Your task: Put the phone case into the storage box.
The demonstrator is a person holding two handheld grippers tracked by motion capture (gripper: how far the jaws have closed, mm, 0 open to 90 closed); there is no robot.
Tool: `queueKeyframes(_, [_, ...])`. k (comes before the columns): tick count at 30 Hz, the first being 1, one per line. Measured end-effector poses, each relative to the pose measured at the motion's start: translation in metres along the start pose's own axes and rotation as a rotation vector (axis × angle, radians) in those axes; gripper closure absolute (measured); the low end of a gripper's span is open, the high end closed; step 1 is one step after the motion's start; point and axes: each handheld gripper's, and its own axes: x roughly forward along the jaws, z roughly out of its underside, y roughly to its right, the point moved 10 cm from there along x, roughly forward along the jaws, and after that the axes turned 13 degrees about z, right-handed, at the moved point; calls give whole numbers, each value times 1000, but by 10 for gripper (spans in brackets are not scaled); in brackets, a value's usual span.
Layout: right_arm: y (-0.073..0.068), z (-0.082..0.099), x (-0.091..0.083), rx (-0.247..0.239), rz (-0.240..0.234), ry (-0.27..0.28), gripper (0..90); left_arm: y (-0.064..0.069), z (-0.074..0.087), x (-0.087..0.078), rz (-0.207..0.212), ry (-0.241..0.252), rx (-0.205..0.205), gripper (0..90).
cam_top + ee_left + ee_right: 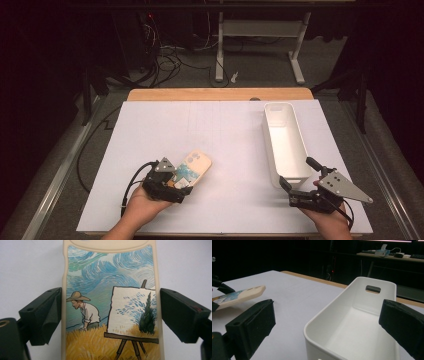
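Note:
A beige phone case [195, 164] printed with a painter, an easel and a swirling blue sky lies between the jaws of my left gripper [179, 181] at the table's front left. In the left gripper view both black pads [51, 312] press the long edges of the phone case [110, 290], so the left gripper [110, 312] is shut on it. The right gripper view shows the phone case [239, 296] tilted, its far end off the table. My right gripper [297, 173] stands open at the near end of a long white bin [283, 106], jaws wide on either side of the bin's corner [312, 327].
A white sheet [225, 135] covers the table, with a wooden edge [220, 94] at the back. The white bin is empty and runs front to back on the right side. Cables and a desk frame [260, 30] lie on the dark floor beyond.

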Motion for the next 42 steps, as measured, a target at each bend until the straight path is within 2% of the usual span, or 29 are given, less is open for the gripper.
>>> queueKeyframes(8, [1,0,0,1,1,0,8,-3,-15,-3,9,112,-16,104])
queueKeyframes(12, [1,1,0,7,1,-2,8,0,-19,-8,8,169,15,104])
queueKeyframes(14, [0,1,0,2,-2,-1,8,2,-18,-9,20,191,18,104])
queueKeyframes(20, [-2,2,2,-8,-5,-5,8,3,-14,-6,31,196,30,103])
queueKeyframes(22, [-2,2,2,-9,-5,-5,8,2,-15,-8,22,212,35,103])
queueKeyframes(26, [-2,2,2,-7,-3,-6,8,4,-16,-9,36,236,27,102])
queueKeyframes(33, [-1,2,2,-6,-3,-6,8,7,-17,-7,43,250,56,102])
queueKeyframes(35, [-2,2,1,-5,-3,-5,8,10,-18,-7,59,254,58,102])
queueKeyframes(42, [-2,1,2,-9,-3,-3,8,17,-23,-8,70,302,88,102])
